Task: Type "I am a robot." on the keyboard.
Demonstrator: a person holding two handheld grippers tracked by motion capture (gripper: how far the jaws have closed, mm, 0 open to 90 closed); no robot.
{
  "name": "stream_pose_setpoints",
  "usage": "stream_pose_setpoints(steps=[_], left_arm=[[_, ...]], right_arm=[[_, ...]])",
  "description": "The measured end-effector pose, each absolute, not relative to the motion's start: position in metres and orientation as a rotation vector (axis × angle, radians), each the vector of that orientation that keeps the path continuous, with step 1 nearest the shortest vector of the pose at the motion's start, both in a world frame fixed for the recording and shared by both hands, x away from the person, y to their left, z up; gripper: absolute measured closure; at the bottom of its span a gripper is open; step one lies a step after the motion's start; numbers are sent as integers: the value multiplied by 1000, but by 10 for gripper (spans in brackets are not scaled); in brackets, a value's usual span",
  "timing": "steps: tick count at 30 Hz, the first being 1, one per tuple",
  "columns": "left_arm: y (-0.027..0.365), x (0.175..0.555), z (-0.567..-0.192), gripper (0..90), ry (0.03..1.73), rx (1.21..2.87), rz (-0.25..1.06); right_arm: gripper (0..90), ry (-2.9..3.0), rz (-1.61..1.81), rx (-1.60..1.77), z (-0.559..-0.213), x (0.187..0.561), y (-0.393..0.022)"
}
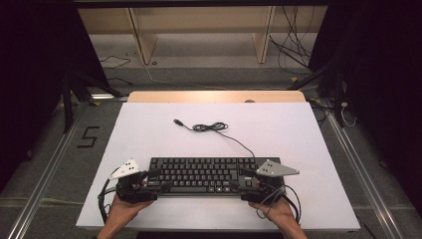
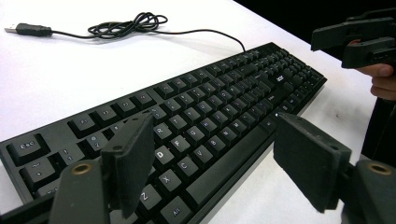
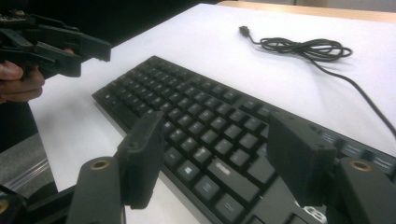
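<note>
Your black keyboard (image 1: 201, 175) lies flat on the white table (image 1: 149, 134), near its front edge, its cable (image 1: 215, 128) coiled behind it. Your left gripper (image 1: 158, 180) stands at the keyboard's left end with jaws wide apart, nothing pressed between them. Your right gripper (image 1: 238, 180) stands at the right end, jaws likewise wide, over the keys and gripping nothing.

White table (image 1: 149, 134), wooden shelf frame (image 1: 144, 45), floor cables (image 1: 293, 55) behind.
</note>
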State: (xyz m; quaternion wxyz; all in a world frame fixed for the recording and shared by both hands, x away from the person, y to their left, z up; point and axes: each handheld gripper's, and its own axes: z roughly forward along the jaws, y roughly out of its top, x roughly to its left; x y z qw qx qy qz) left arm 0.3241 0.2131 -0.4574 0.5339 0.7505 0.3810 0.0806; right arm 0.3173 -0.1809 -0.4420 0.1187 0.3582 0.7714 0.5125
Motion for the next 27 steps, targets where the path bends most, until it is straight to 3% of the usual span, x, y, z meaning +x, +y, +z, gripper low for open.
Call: stream_pose_setpoints(steps=[27], left_arm=[[211, 323, -457, 277, 890, 1784, 191]], right_arm=[[340, 2191, 1474, 1091, -445, 307, -208]])
